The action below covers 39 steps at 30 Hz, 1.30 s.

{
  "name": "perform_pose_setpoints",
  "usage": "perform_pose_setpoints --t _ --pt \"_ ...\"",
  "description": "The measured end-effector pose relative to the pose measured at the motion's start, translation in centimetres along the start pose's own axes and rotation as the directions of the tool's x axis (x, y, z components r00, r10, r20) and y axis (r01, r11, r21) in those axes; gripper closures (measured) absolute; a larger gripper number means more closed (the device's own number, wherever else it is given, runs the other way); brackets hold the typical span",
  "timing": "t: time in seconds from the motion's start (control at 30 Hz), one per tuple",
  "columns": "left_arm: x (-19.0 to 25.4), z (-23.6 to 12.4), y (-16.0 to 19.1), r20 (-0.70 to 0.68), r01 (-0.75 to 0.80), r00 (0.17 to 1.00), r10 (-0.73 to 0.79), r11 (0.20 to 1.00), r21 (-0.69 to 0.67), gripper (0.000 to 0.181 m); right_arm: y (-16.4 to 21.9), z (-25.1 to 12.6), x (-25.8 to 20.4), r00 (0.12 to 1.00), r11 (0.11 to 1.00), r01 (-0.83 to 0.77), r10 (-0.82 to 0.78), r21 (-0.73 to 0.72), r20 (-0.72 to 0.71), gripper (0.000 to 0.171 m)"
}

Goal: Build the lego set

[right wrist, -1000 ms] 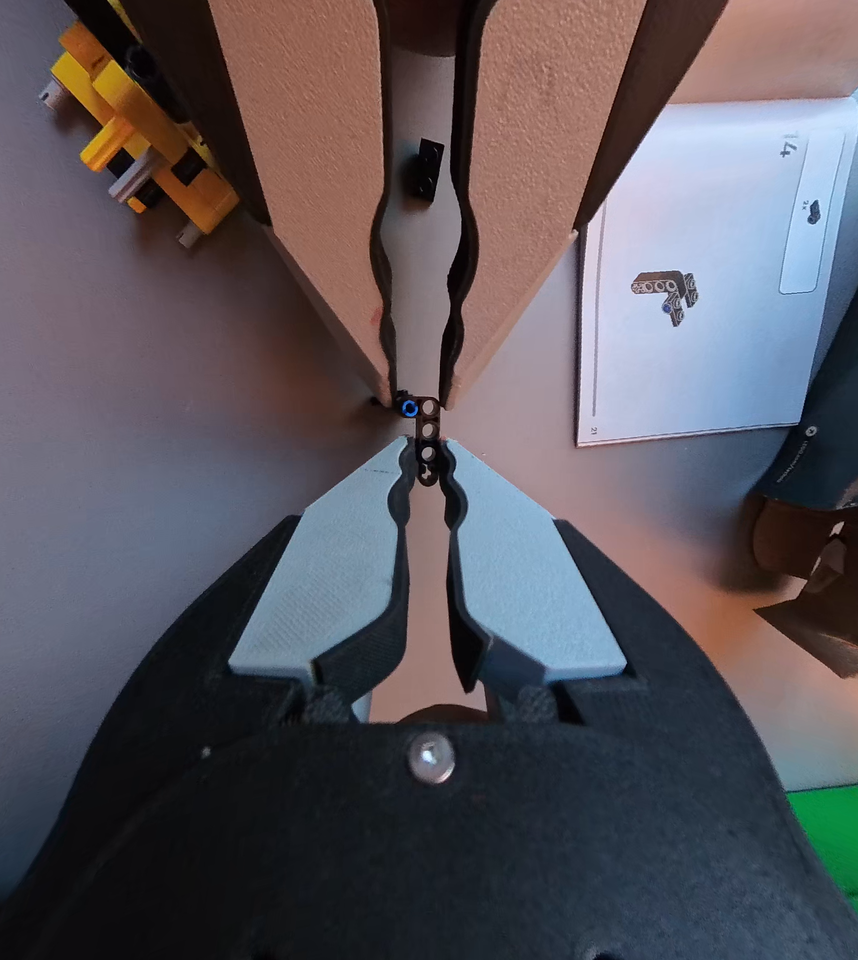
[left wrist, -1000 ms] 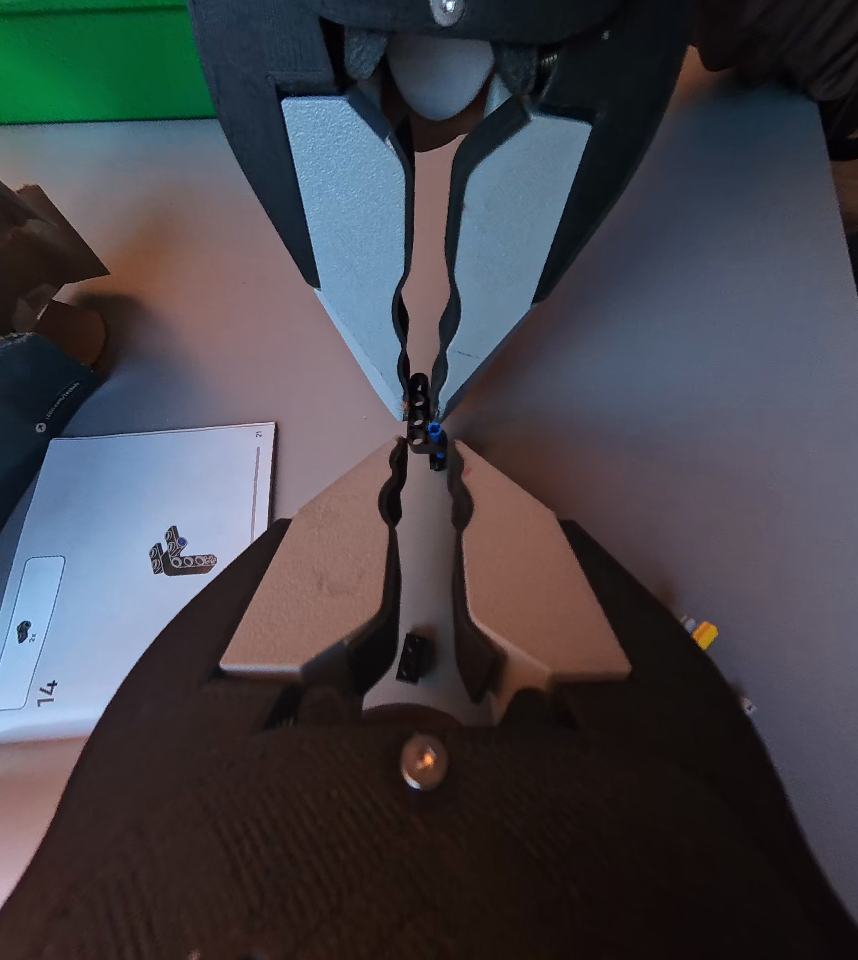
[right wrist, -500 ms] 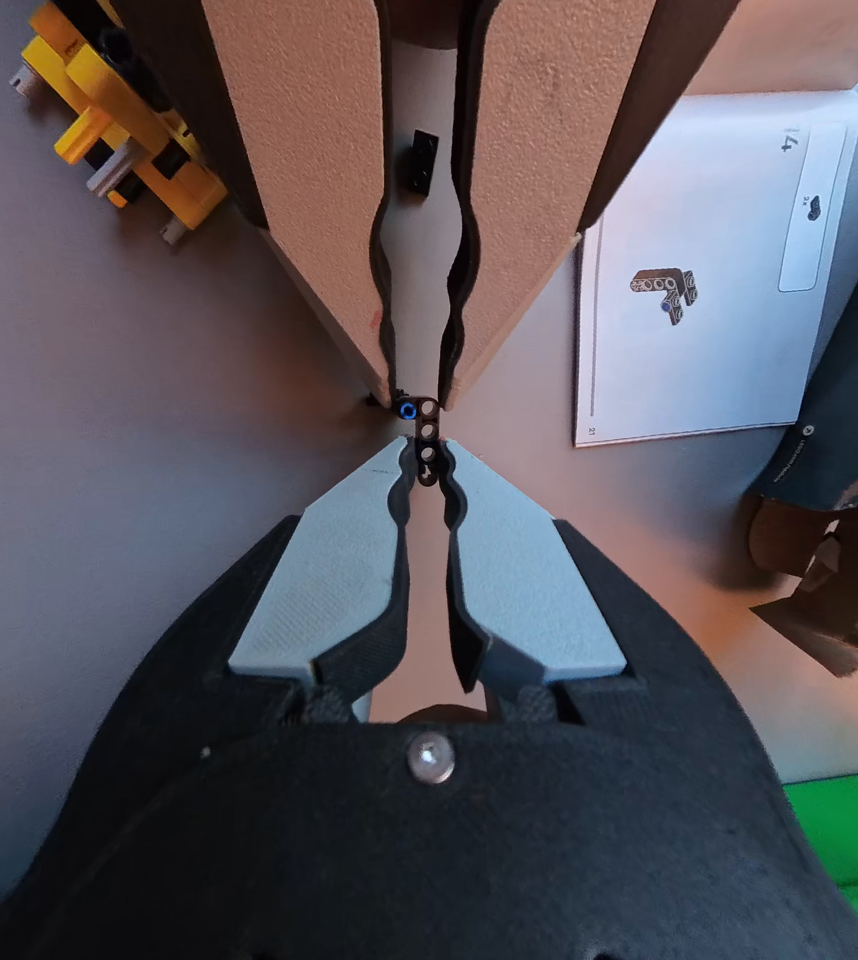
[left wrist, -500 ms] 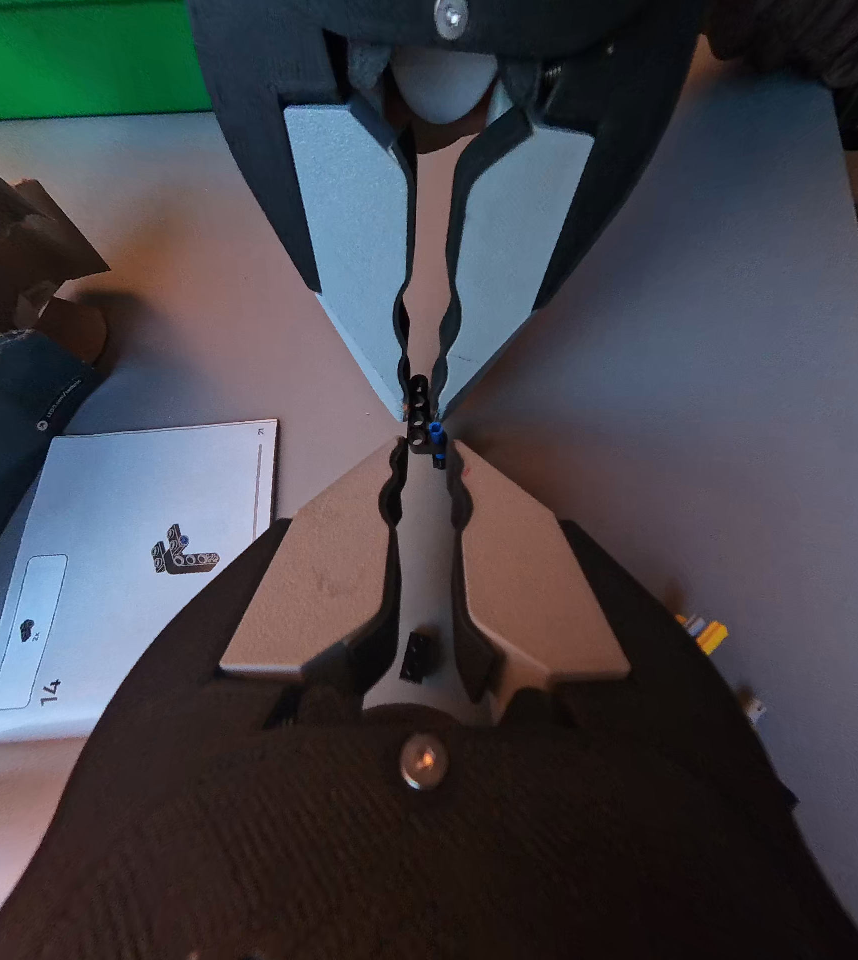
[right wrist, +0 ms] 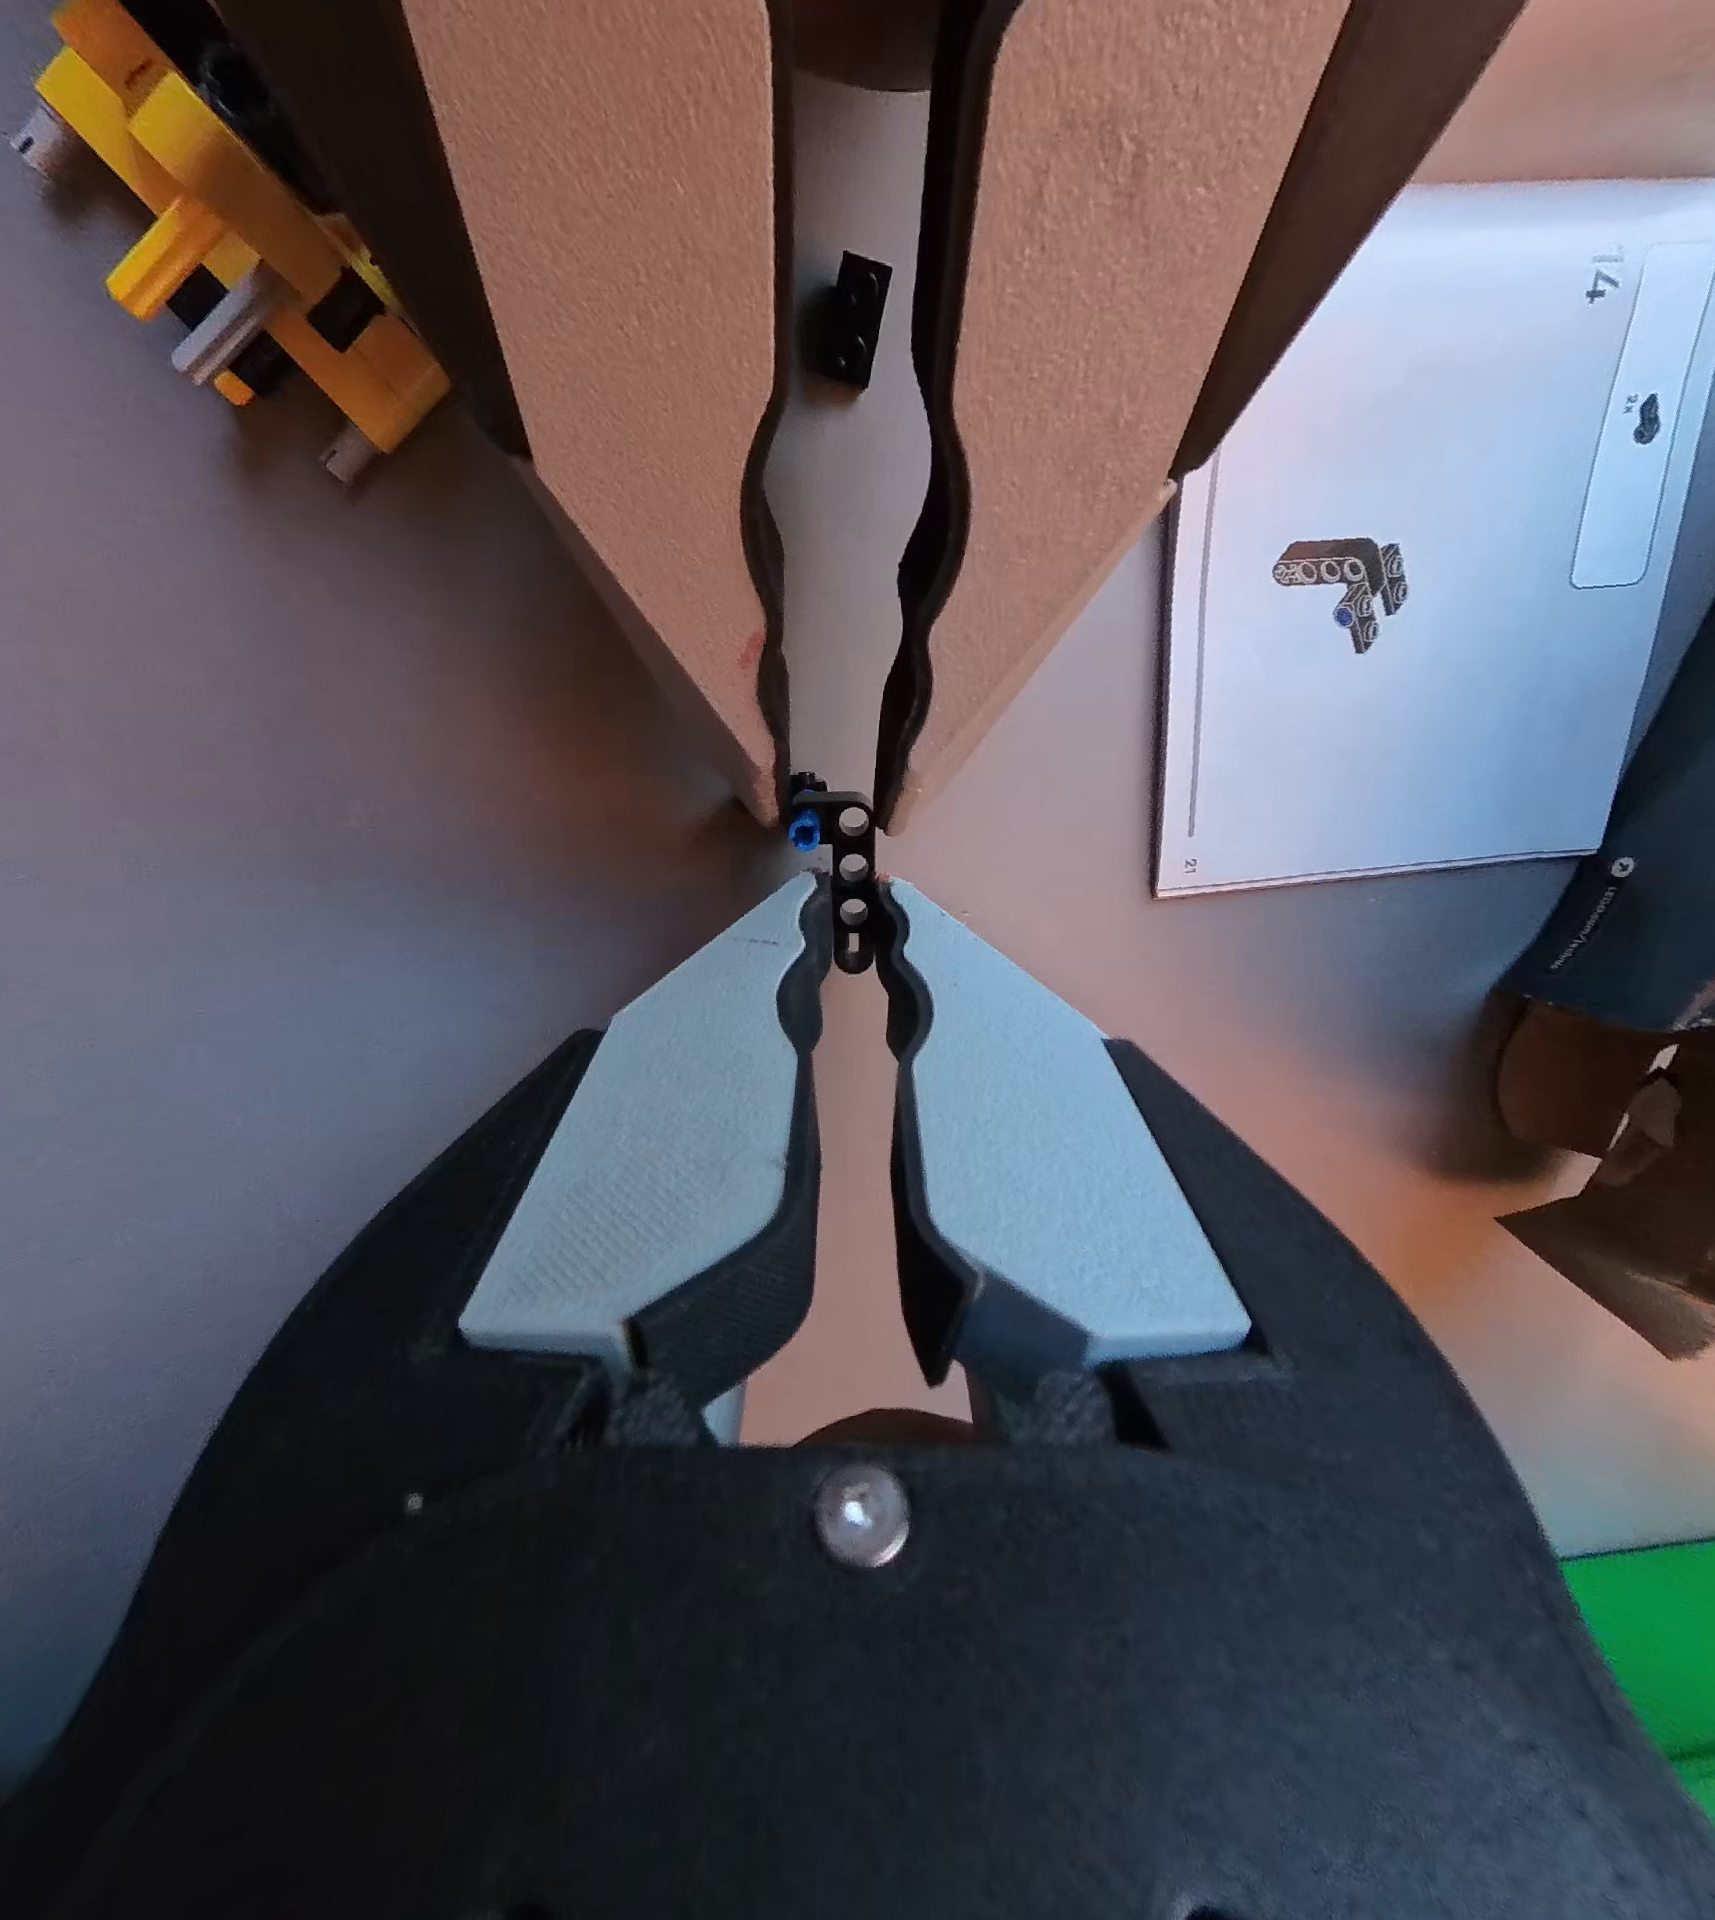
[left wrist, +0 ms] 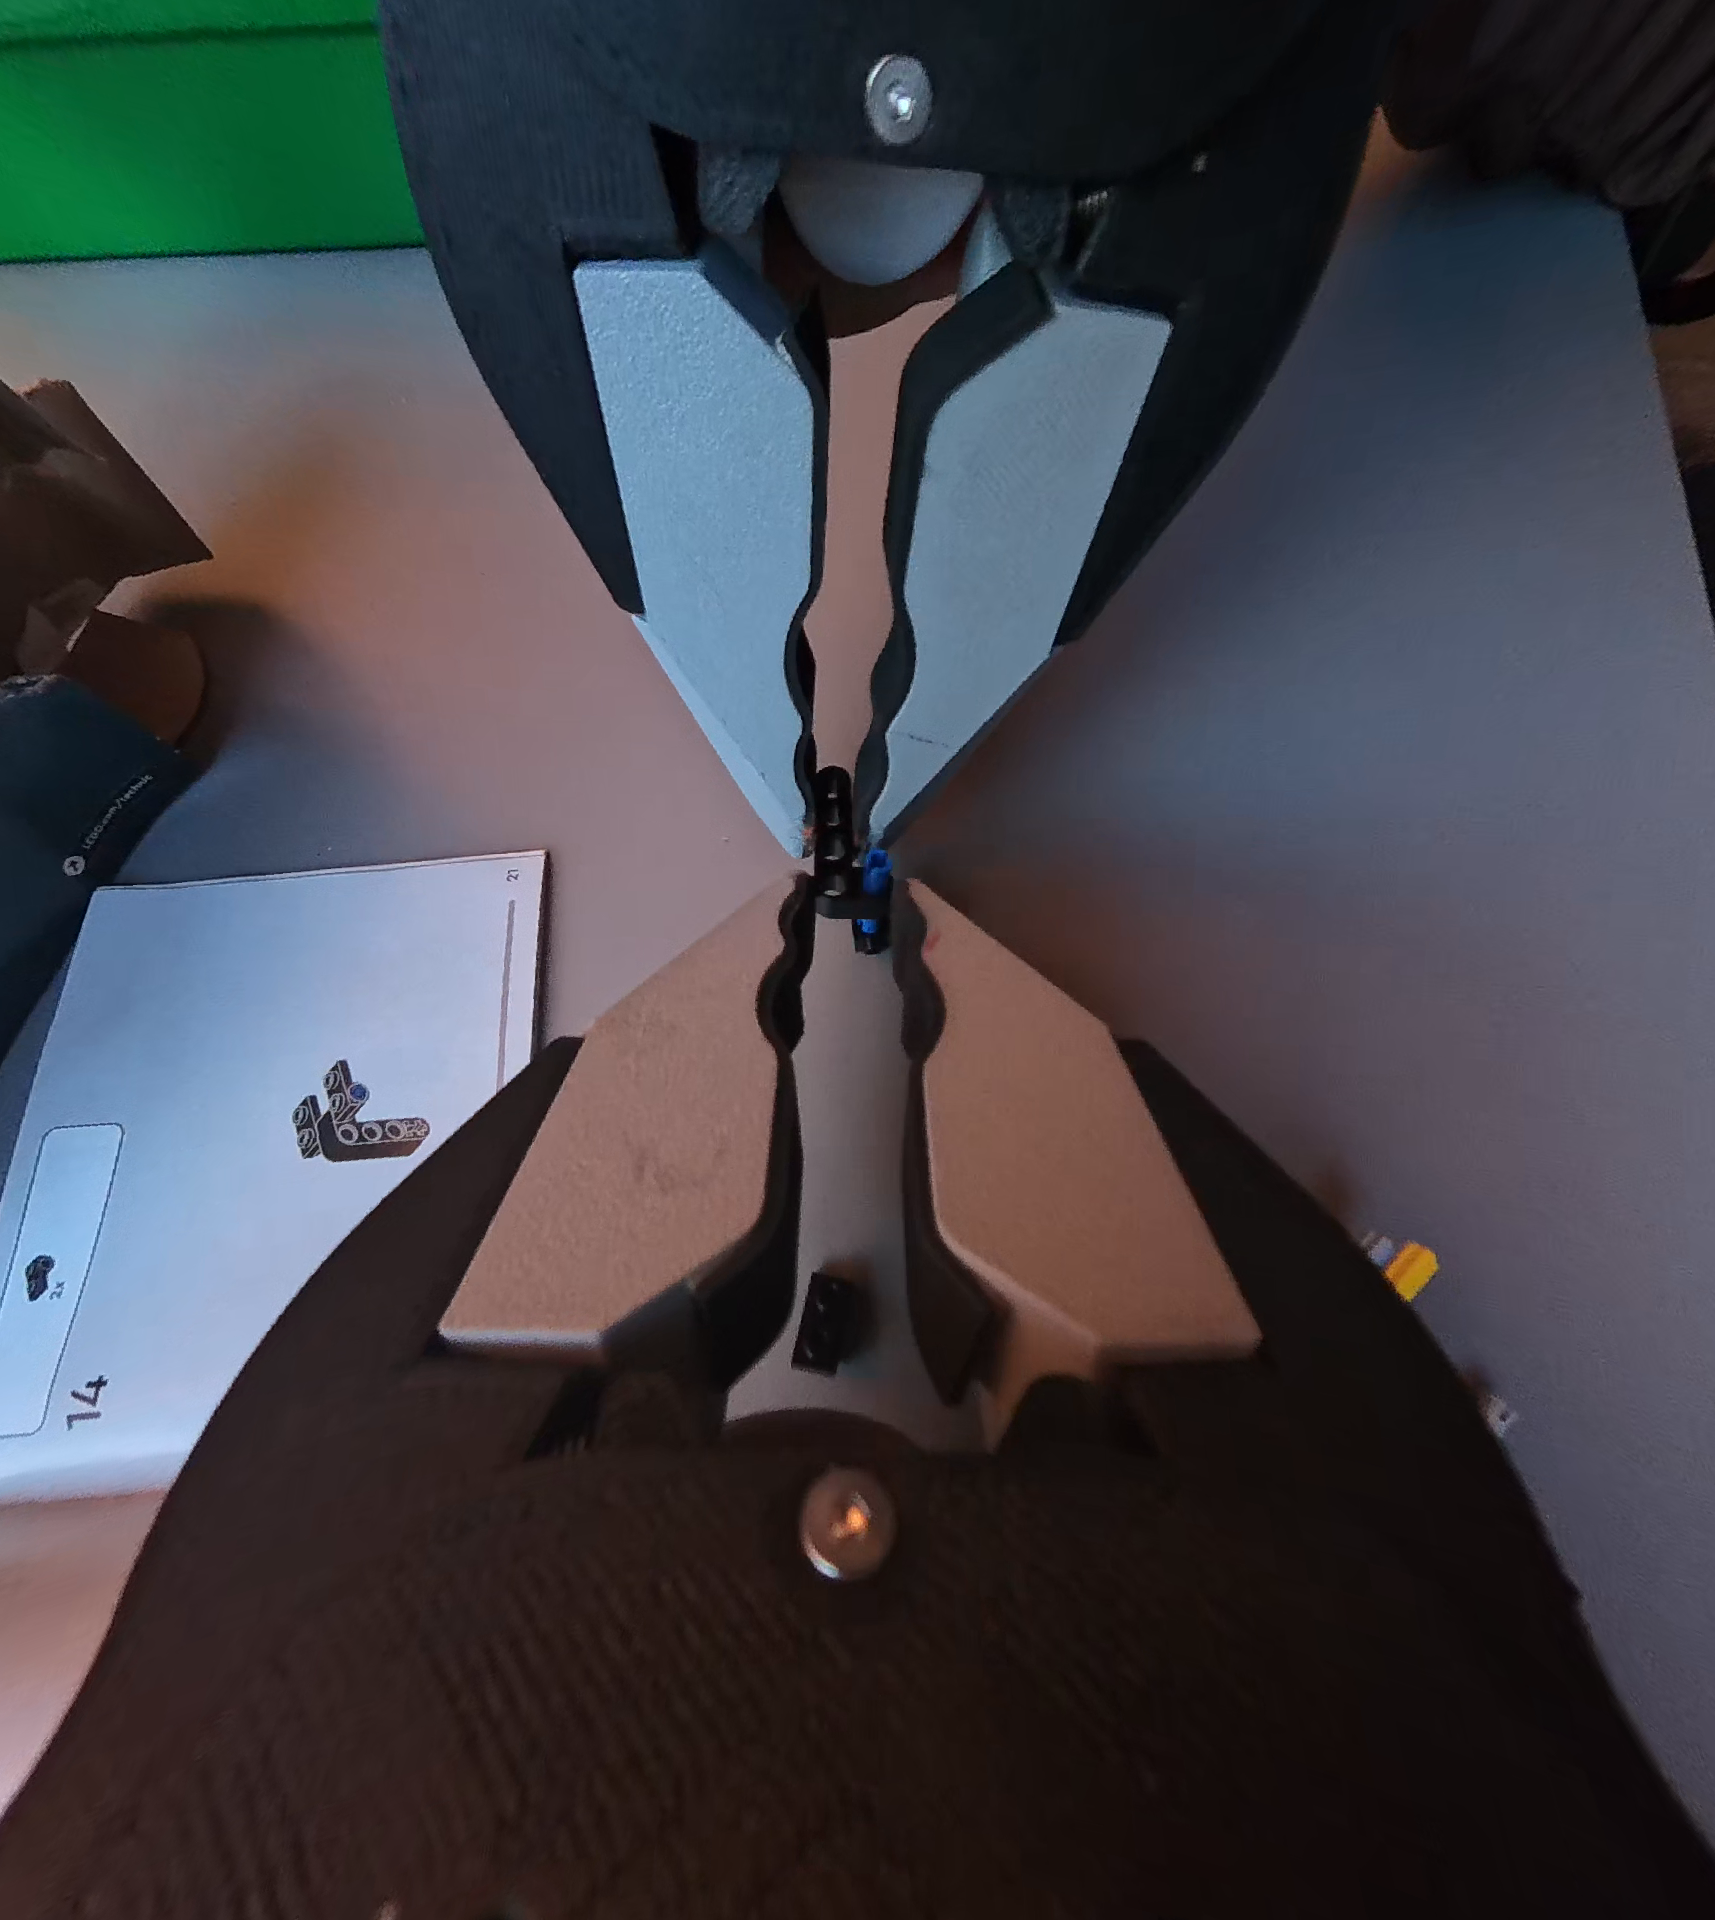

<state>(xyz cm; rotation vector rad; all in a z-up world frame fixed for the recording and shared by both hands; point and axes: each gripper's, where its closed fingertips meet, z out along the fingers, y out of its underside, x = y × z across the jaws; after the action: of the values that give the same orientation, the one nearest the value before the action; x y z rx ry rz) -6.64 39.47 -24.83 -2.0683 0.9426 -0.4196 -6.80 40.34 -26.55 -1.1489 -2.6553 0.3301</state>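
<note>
The right gripper pinches the black beam lengthwise, mid-table, above its surface. The left gripper, tip to tip opposite, stands narrowly parted around the blue pin on the beam's far end.

A home or hobby room seemingly: a plain grey desk is carrying an instruction booklet, green backdrop showing upper left.
</note>
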Motion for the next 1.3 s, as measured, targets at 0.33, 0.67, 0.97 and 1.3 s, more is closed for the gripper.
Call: perform_pose_setpoints --t 0.33,0.67,0.97,1.3 --pt "-0.2 -0.2 -0.2 -0.040 0.086 0.996 -0.084 0.995 0.042 0.170 -0.1 -0.4 0.2 1.000 1.000 -0.018 0.018 0.023 0.013 0.167" --pt "-0.3 -0.2 0.0 -0.059 0.145 0.988 -0.142 0.988 0.046 0.171 -0.4 -0.4 0.2 0.999 0.995 -0.022 0.017 0.102 0.050 0.166" --pt "-0.2 -0.6 -0.4 -0.061 0.160 0.986 -0.155 0.985 0.068 0.172 -1.1 -0.5 0.1 0.998 0.986 0.001 -0.012 0.168 0.066 0.167" --pt "-0.3 -0.7 -0.1 -0.075 0.184 0.981 -0.179 0.981 0.065 0.172 -1.2 -0.7 0.1 0.994 0.975 -0.033 0.010 0.221 0.107 0.167"
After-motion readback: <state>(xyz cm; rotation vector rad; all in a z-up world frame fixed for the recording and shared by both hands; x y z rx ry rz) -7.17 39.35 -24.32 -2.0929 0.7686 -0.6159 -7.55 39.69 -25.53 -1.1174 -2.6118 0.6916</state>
